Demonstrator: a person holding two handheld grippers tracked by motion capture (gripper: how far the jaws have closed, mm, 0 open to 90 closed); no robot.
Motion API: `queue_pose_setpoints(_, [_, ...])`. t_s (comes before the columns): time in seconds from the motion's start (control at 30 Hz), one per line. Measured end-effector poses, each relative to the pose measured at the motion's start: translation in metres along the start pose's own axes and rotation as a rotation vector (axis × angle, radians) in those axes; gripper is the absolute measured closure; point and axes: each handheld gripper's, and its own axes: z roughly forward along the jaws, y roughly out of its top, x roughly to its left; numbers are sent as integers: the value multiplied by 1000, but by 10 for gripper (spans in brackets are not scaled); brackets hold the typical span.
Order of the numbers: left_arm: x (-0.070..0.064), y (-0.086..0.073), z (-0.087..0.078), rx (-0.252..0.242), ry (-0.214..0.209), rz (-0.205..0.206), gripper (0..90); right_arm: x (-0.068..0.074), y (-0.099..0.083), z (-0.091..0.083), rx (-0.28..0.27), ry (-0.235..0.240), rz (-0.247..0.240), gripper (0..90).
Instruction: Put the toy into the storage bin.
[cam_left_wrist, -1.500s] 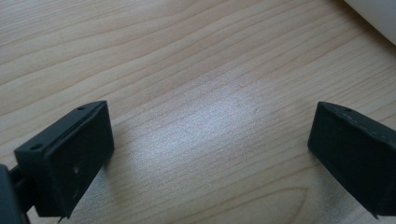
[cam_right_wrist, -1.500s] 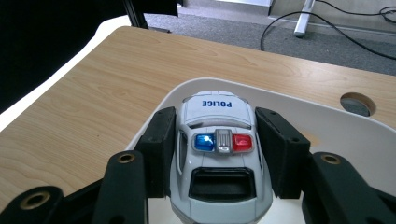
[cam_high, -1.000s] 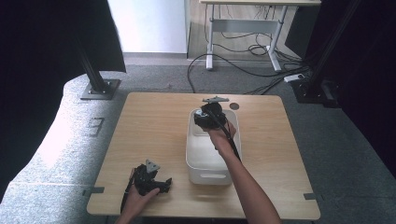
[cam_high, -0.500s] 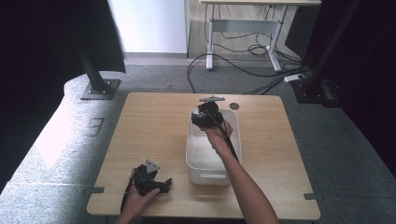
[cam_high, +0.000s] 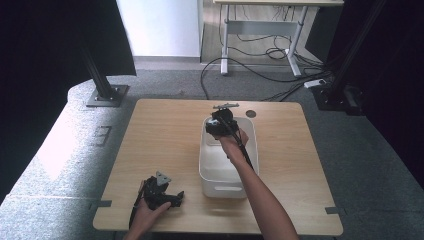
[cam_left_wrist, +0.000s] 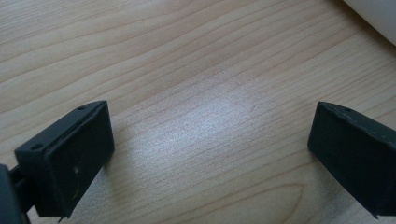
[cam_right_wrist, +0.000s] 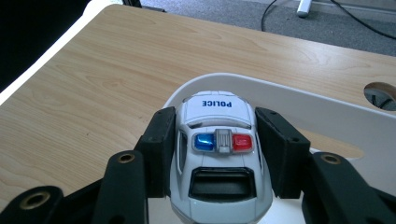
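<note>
The high view looks forward and down over the whole tabletop (cam_high: 165, 145). The left gripper view hovers close above bare wood near the front edge. The right gripper view faces the far edge, sharing the white bin (cam_right_wrist: 327, 112) with the high view.

My right gripper (cam_right_wrist: 217, 154) clamps a white police car (cam_right_wrist: 217, 158) by its sides, above the white tub's rim (cam_right_wrist: 299, 95) and wooden table (cam_right_wrist: 93, 79).

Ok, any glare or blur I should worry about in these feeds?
Left gripper view: soft bright sheen on the table, jaw edges slightly blurred. Right gripper view: police car sharp, lettering readable. High view: right gripper small, dark, low detail; black surroundings.
</note>
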Motion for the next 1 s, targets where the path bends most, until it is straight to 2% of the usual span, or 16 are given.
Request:
queue_pose_setpoints(0.43, [0, 0, 0, 3, -1, 3, 3, -2, -2, 8, 39, -10, -6, 501])
queue_pose_setpoints(1.0, [0, 0, 0, 2, -1, 2, 3, -6, -5, 26, 120, -26, -22, 501])
